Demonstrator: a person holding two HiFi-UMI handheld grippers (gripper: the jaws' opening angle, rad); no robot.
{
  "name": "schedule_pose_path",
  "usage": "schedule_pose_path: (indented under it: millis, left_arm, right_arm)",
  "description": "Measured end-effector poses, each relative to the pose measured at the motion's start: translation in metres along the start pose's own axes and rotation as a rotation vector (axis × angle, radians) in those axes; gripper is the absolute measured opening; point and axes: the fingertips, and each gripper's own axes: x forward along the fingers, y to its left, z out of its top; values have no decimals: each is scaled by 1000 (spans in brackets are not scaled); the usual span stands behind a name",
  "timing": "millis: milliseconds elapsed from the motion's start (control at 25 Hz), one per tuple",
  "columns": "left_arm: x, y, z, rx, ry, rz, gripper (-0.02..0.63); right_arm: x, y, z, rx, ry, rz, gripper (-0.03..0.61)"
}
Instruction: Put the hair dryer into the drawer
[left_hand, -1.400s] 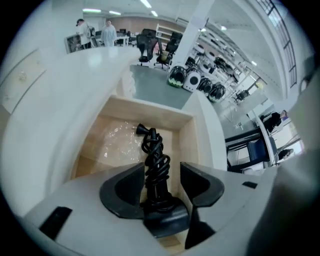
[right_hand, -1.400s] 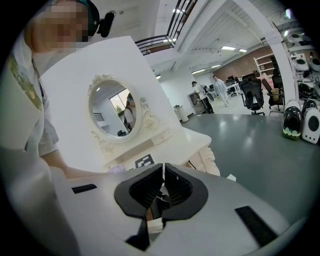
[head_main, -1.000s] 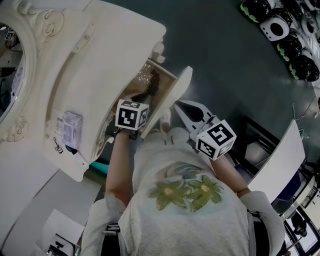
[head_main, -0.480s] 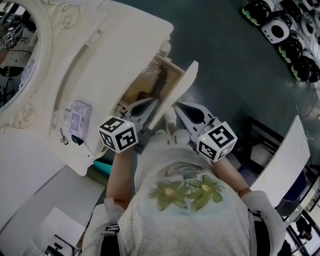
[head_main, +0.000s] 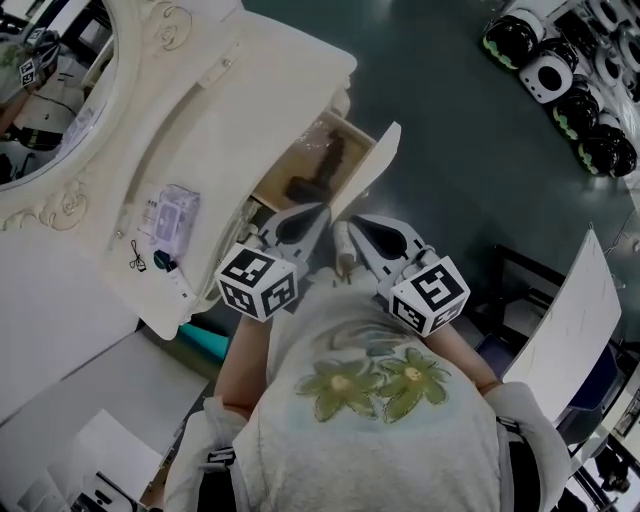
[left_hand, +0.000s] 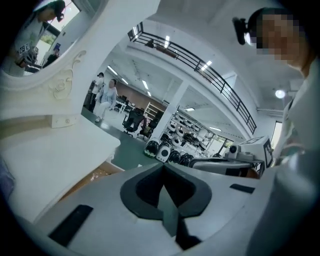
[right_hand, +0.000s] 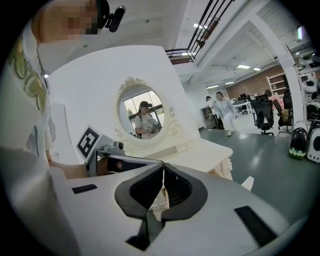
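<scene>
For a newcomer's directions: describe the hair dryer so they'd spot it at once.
Find the cream dressing table with the oval mirror. Its drawer stands open, and the hair dryer lies inside, the only dark thing in it.

Dim head view, fisheye gripper views, dark corners

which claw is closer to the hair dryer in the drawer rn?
Left. The left claw sits at the near edge of the open drawer, just short of the hair dryer; the right claw is farther out, beside the drawer front.
</scene>
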Motion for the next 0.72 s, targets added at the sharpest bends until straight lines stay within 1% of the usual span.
schedule_pose_path:
  millis: [200, 320, 440, 560, 720]
  left_arm:
    - [-24, -8, 17, 126, -62, 61, 9]
    - [-36, -12, 26, 169, -79, 69, 9]
    - [-47, -15, 27, 186, -86, 86, 9]
    - [-55, -19, 16, 209, -60, 120, 9]
    - [-64, -24, 2, 179, -43, 134, 9]
  right_arm:
    - [-10, 21, 2, -21, -19, 5, 23]
    - [-17, 32, -1, -32, -26, 16, 23]
    - [-22, 40, -3, -37, -26, 15, 23]
    - [-26, 48, -6, -39, -22, 22, 23]
    - [-28, 61, -12, -53, -10, 36, 23]
